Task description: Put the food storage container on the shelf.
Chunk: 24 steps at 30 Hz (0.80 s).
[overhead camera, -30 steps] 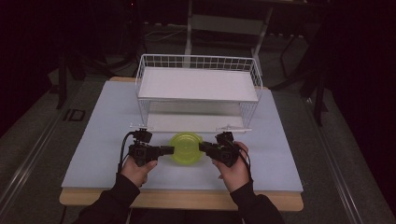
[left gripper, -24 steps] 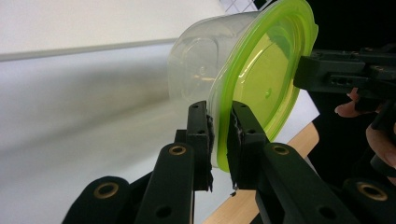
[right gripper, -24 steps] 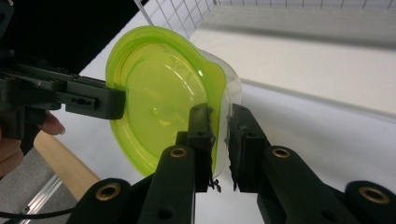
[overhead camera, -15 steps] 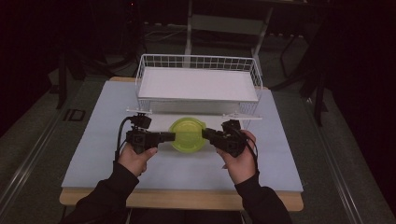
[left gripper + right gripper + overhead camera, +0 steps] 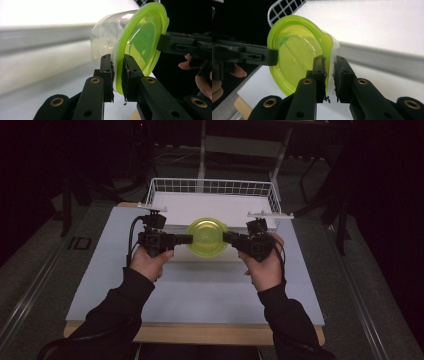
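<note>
My left gripper (image 5: 186, 239) and right gripper (image 5: 229, 237) both have jaws clamped on the green-lidded container's (image 5: 207, 237) rim from opposite sides, holding it mid-frame above the bench (image 5: 115, 270), just before the wire basket (image 5: 210, 187).

Lime-green lid (image 5: 207, 236), clear container (image 5: 107, 37), white wire basket (image 5: 212, 186)

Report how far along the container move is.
Done: both tools grip the green-lidded container by opposite edges of its rim, left tool and right tool shut on it. In hand: it hangs above the table, in front of the wire basket. Left: probably setting it in the basket and letting go.
</note>
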Tool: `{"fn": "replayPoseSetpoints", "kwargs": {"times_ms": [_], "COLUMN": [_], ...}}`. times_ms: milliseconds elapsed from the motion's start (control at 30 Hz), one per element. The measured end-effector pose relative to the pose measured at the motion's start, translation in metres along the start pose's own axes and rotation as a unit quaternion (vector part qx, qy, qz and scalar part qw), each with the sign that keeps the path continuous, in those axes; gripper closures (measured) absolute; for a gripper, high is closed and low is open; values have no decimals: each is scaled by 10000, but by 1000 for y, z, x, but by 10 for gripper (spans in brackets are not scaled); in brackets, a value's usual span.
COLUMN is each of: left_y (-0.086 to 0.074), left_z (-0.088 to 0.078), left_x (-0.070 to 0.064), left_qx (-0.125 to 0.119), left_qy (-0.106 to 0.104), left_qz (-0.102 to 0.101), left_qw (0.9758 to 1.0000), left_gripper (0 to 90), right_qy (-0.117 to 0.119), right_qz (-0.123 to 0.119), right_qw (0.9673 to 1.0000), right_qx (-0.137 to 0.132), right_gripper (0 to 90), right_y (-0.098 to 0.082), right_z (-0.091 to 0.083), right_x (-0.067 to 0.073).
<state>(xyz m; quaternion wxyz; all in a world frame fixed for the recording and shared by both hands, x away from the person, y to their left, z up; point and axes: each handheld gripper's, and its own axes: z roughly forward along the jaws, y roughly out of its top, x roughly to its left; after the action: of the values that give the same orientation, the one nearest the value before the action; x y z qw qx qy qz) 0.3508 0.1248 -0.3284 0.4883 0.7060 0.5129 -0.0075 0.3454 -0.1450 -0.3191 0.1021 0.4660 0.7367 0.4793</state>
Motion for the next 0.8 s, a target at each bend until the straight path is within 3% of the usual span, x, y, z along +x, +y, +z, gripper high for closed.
{"fn": "replayPoseSetpoints", "kwargs": {"times_ms": [333,600,800], "left_y": [42,61,70], "left_z": [8,20,30], "left_x": [-3,6,9], "left_qx": [-40,39,198], "left_qy": [237,331,446], "left_qz": [-105,-335,-351], "left_qw": [9997,9989,9982], "left_gripper": [807,805,805], "right_qy": [-93,-235,-278], "right_qz": [216,343,530], "right_qw": [9997,9990,9976], "right_qx": [-57,150,343], "right_gripper": [802,803,802], "right_y": [39,61,68], "right_z": [3,15,26], "right_x": [-10,-17,-28]}}
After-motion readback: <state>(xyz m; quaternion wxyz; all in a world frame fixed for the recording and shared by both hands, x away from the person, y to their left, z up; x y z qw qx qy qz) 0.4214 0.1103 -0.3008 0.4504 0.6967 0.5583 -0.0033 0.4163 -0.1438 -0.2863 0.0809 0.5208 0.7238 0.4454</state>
